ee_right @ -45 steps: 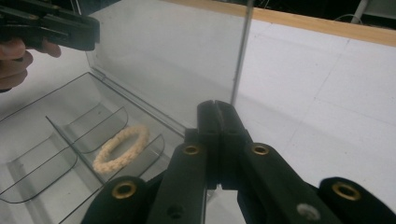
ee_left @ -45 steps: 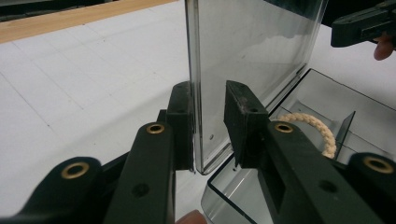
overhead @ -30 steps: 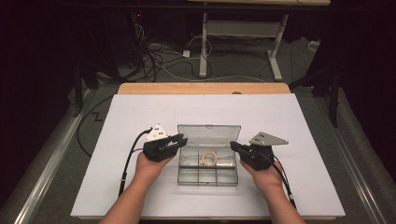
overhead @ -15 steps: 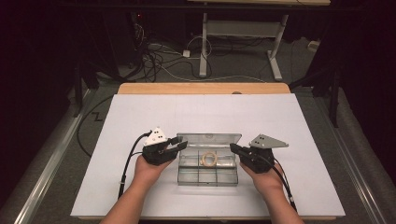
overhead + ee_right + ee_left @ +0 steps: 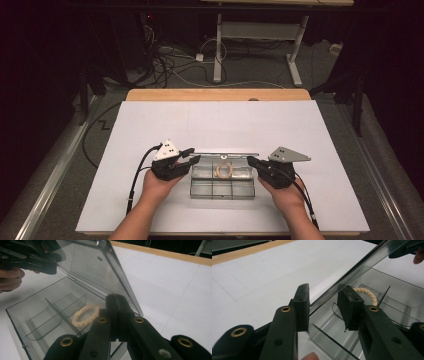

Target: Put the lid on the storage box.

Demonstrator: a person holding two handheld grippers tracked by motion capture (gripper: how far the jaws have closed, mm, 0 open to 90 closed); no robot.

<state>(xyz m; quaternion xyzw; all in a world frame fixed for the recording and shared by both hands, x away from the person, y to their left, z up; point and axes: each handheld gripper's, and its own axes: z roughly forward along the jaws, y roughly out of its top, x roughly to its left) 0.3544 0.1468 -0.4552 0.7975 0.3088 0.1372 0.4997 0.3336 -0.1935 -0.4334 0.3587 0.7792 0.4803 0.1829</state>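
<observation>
Clear box (image 5: 222,184): left tool (image 5: 190,156) jaws just opening around lid; right tool (image 5: 251,162) closed.

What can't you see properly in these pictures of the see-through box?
- High view: whether the left gripper touches the lid; too small.
- Left gripper view: part of the rope ring, hidden behind a pad.
- Right gripper view: whether the shut right gripper presses the clear box; its own jaws hide the contact.
- Right gripper view: the box's near corner, cut off by the bottom edge.

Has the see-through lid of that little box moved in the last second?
Yes. The lid has swung down toward the box: a second ago it lay open, now it shows as a thin strip at the back wall.
</observation>
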